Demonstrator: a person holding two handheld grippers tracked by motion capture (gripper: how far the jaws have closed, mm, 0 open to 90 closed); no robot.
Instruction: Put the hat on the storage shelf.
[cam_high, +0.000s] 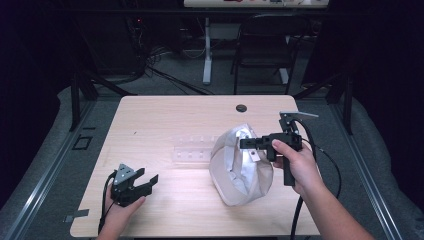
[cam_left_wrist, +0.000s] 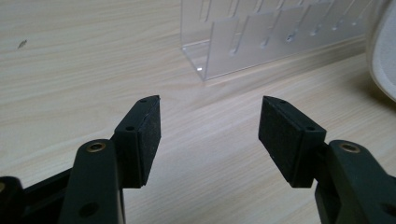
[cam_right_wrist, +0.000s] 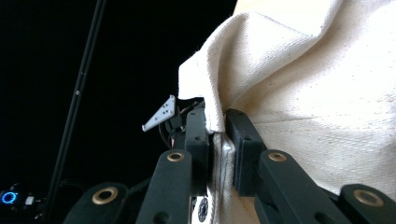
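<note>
Bare table (cam_high: 165, 115) left and far side; clear rack (cam_high: 192, 149) and white bag (cam_high: 240, 167) block the middle-right.

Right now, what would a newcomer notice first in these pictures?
First, the white cloth bag, lifted at the right of the table by the right gripper, whose jaws pinch its edge. Next, the clear plastic rack at mid-table. The left gripper rests near-left, jaws open.

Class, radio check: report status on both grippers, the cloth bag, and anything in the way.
Right gripper shut on white cloth bag rim, bag hanging to table. Left gripper open, empty, low near table edge. Clear plastic rack beside bag.
</note>
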